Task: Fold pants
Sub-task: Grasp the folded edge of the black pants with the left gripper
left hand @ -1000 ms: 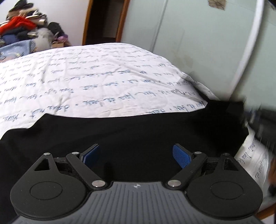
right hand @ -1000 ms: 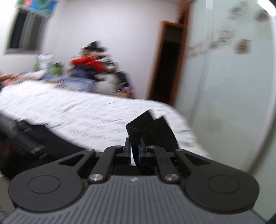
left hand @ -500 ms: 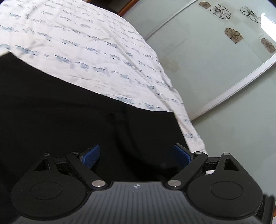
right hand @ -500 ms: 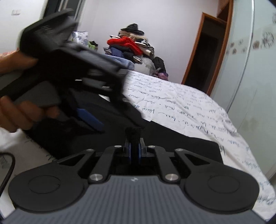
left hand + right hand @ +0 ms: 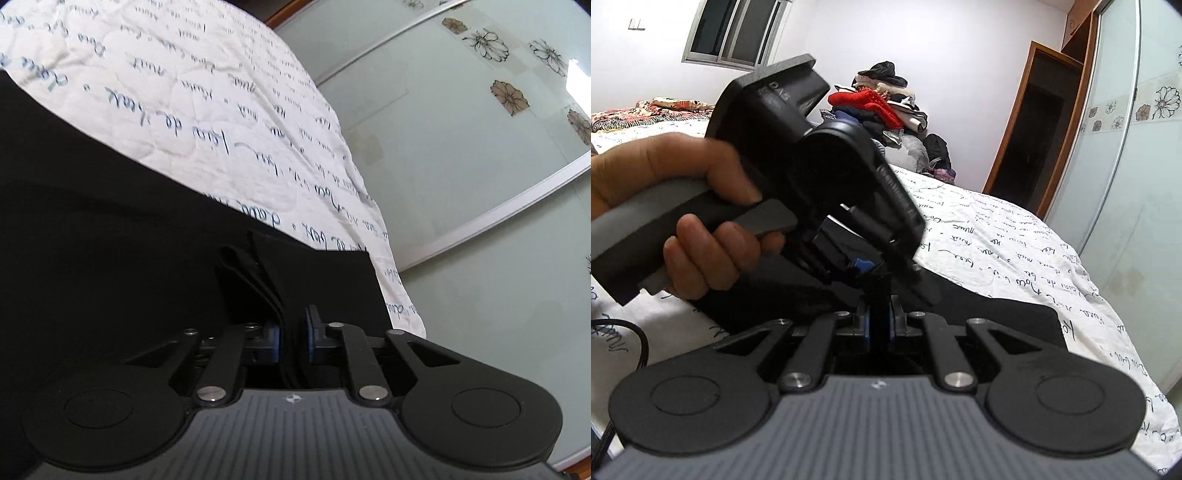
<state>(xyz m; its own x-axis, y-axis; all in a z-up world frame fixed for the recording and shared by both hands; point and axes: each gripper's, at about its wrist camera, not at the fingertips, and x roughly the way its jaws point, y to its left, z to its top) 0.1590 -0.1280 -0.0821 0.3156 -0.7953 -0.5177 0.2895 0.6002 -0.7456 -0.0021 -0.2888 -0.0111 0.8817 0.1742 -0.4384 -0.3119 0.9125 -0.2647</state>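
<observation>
Black pants (image 5: 110, 240) lie spread on a white bedspread with blue script (image 5: 221, 92). My left gripper (image 5: 293, 325) is closing, and its blue pads pinch a raised fold of the black cloth near the pants' right edge. In the right wrist view my right gripper (image 5: 881, 317) is shut on a standing pleat of the pants (image 5: 997, 321). Just beyond it, the left gripper (image 5: 868, 269) is held by a person's hand (image 5: 683, 206) and tilts down onto the same bunch of cloth. The two grippers are very close together.
A pile of clothes (image 5: 882, 103) sits at the far end of the bed (image 5: 1015, 240). A glass wardrobe door with flower decals (image 5: 480, 147) runs along the bed's right side. A dark doorway (image 5: 1034, 129) is behind. A black cable (image 5: 628, 332) hangs at the lower left.
The left gripper rolled, dropped onto the pants and went from wide open to closed on a fold. The right gripper, still holding cloth, came down next to it.
</observation>
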